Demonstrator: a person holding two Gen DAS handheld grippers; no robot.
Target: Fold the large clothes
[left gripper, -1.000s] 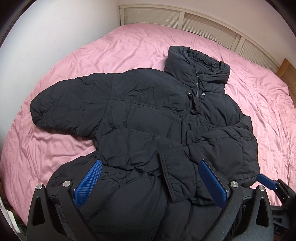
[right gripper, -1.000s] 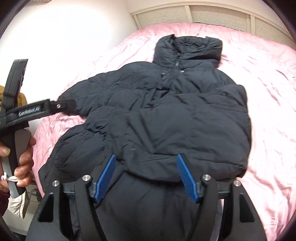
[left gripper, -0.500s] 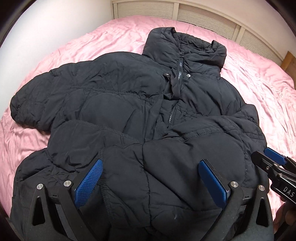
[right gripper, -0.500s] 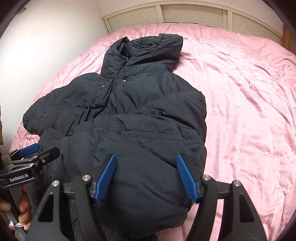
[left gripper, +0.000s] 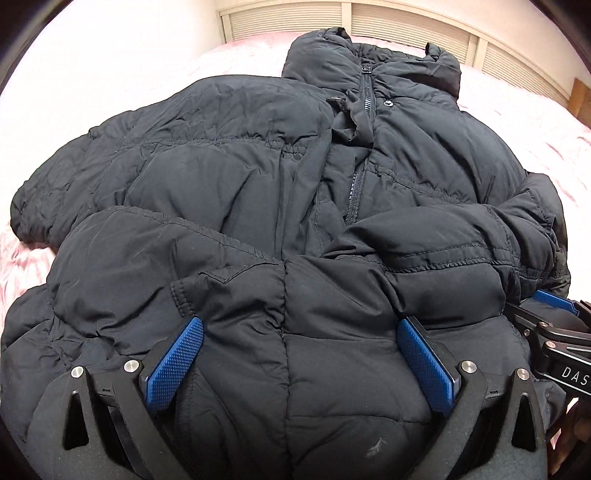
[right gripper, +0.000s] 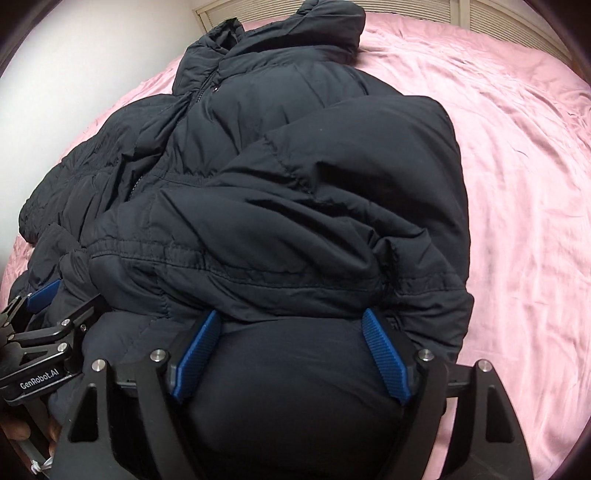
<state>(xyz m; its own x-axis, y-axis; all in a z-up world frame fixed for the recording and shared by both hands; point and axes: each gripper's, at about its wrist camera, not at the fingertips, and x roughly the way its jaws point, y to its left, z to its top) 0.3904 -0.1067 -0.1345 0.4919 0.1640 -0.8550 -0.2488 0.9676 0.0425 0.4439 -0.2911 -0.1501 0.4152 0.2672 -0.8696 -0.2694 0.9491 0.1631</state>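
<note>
**Grippers low over the jacket hem**

Left gripper (left gripper: 299, 354) points steeply down at the near edge of the jacket (left gripper: 258, 192). Its jaws stand wide; padded fabric bulges up between the blue pads (left gripper: 173, 363), and whether the pads press on it cannot be told. Right gripper (right gripper: 291, 350) sits at the jacket's right near corner. Its jaws are opening, with a rounded bulge of fabric between them; the pads flank the bulge without a visible clamp.

Jacket position: black, padded, flat on the pink sheet (right gripper: 517, 184), collar (left gripper: 369, 51) toward the louvred headboard (left gripper: 406, 22). Right sleeve (right gripper: 295, 206) lies folded across the front. Left sleeve (left gripper: 92, 173) extends sideways.

Change against the earlier frames:
- Both grippers are lower and closer; the jacket fills most of each view, where sheet surrounded it a second ago.
- Right jaws stand wider than half a second ago.
- Sleeve layout is unchanged.

Each gripper shows at the edge of the other's view, near the hem.
</note>
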